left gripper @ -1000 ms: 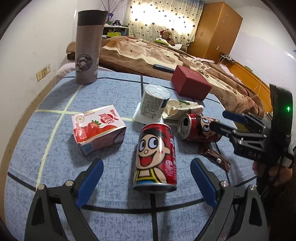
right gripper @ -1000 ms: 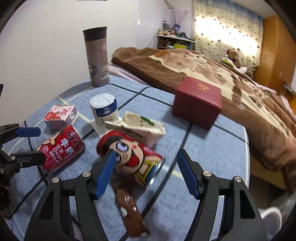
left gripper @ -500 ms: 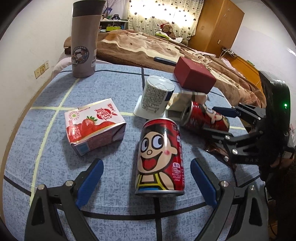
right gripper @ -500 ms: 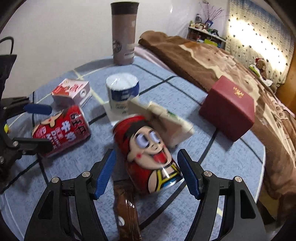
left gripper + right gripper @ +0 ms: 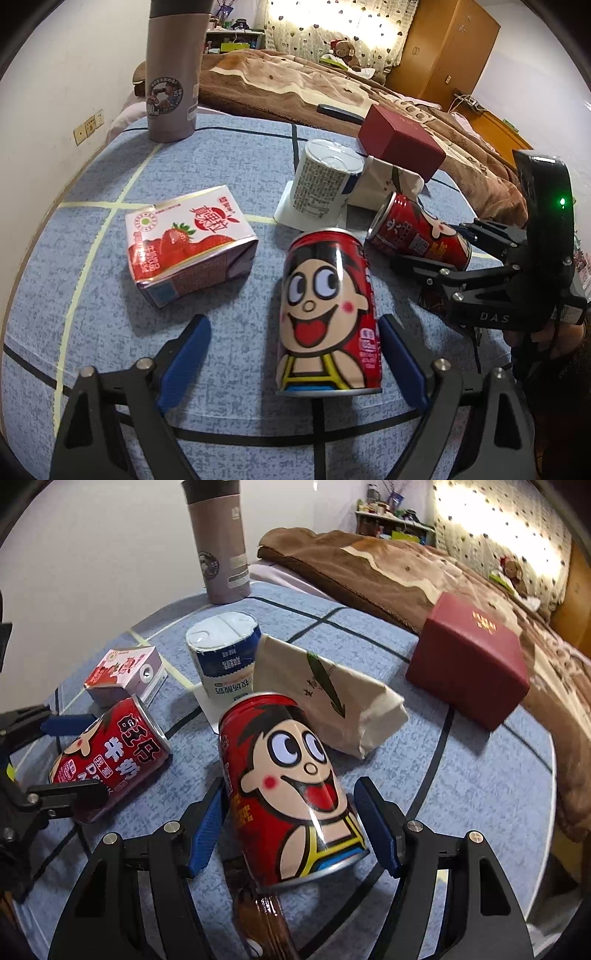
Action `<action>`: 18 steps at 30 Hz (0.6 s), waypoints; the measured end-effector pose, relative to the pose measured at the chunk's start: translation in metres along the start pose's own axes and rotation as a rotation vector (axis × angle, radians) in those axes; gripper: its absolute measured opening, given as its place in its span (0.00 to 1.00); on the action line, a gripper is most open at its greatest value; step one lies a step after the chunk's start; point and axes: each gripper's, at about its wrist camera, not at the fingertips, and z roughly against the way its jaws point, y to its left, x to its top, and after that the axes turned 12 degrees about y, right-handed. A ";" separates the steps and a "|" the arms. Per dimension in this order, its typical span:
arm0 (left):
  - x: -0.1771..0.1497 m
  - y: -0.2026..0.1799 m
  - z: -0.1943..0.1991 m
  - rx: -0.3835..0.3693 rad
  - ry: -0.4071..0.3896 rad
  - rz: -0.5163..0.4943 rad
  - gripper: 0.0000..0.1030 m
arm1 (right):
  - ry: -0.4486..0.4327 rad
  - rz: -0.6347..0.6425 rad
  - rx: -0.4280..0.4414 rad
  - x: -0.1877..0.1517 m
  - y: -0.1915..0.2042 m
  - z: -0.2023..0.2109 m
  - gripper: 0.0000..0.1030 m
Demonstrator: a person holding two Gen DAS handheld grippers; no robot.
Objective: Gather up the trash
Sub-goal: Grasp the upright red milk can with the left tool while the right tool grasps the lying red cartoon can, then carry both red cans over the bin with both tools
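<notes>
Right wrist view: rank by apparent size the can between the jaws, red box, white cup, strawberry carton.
1. Can between the jaws, though nearness inflates it
2. Red box
3. White cup
4. Strawberry carton

Two red cartoon-face cans (image 5: 328,314) (image 5: 417,236), a strawberry-print carton (image 5: 188,247) and a maroon box (image 5: 400,142) on blue-speckled cloth (image 5: 229,170)

Glossy metal can (image 5: 328,314) – matt speckled cloth tablecloth (image 5: 229,166).
</notes>
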 end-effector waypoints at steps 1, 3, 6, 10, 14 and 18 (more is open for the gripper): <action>0.000 -0.001 -0.001 0.003 0.003 -0.001 0.82 | 0.002 -0.018 0.009 -0.001 -0.001 0.000 0.68; 0.000 -0.002 -0.005 0.002 0.013 0.004 0.77 | -0.004 -0.041 0.014 -0.004 -0.003 0.000 0.68; 0.000 -0.002 -0.006 0.000 0.006 0.011 0.73 | -0.016 -0.068 0.014 -0.008 -0.004 0.001 0.66; 0.001 -0.003 -0.004 -0.020 -0.001 0.017 0.58 | -0.030 -0.100 0.027 -0.012 -0.004 0.002 0.63; 0.001 -0.005 -0.004 -0.013 -0.001 0.020 0.53 | -0.042 -0.113 0.016 -0.016 -0.004 0.004 0.60; -0.001 -0.008 -0.004 -0.011 -0.003 0.017 0.53 | -0.056 -0.138 0.016 -0.021 -0.003 0.007 0.60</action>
